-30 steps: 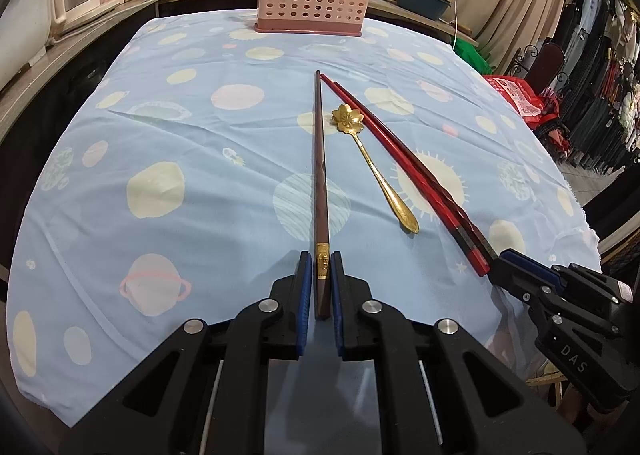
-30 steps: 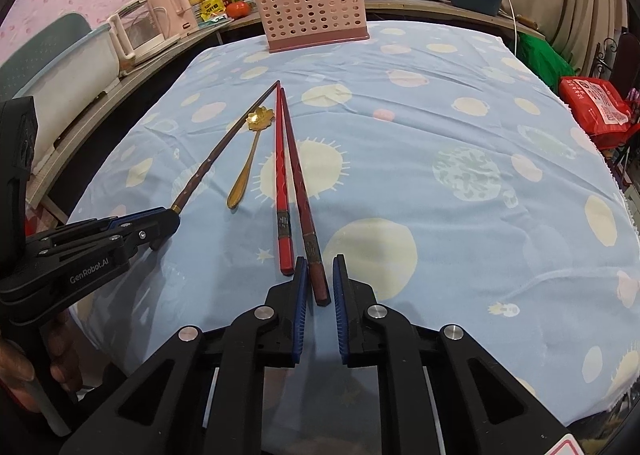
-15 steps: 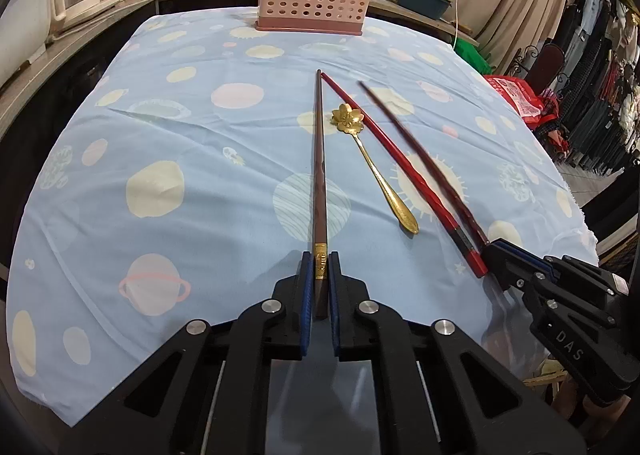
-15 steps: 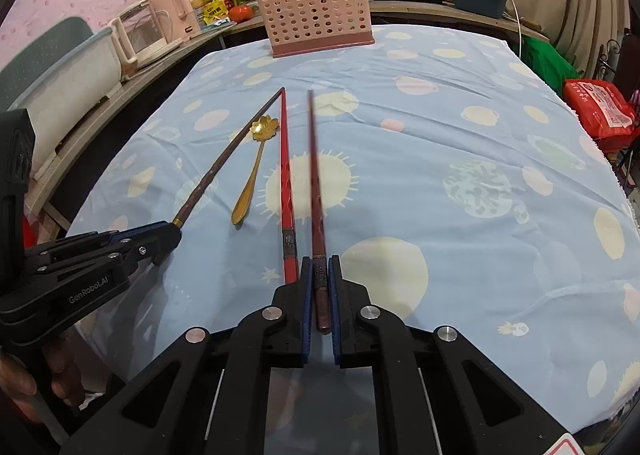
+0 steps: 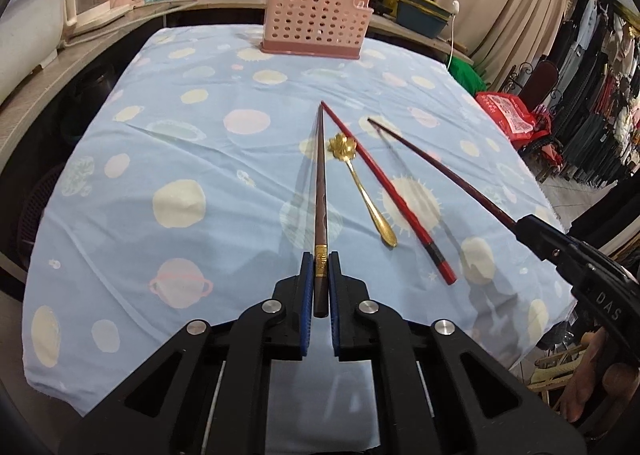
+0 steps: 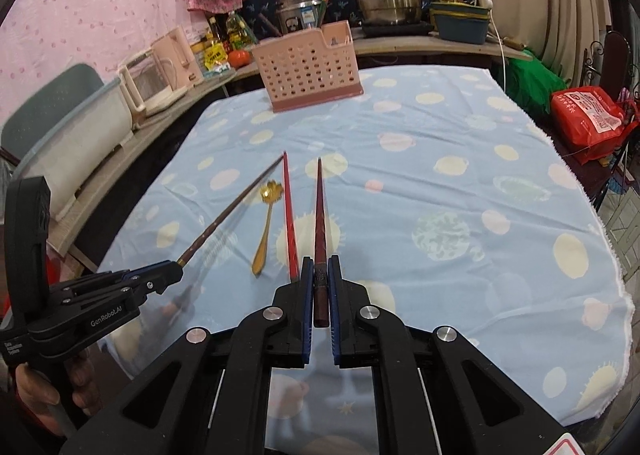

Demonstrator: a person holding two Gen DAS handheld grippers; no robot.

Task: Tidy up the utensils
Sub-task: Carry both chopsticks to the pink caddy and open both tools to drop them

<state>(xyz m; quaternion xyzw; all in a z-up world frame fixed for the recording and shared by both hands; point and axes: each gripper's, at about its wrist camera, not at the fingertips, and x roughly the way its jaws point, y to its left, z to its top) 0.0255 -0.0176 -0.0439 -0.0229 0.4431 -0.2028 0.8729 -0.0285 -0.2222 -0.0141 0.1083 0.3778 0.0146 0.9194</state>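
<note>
Between the left jaws sits a brown chopstick, smooth lacquered wood with a gilt metal-looking band. The spoon just right of those jaws is glossy gold metal. Under both lies a matt, creased cotton-like cloth. Far ahead, the basket is perforated matt pink plastic. The jaws' blue pads look rubbery, perhaps.
</note>
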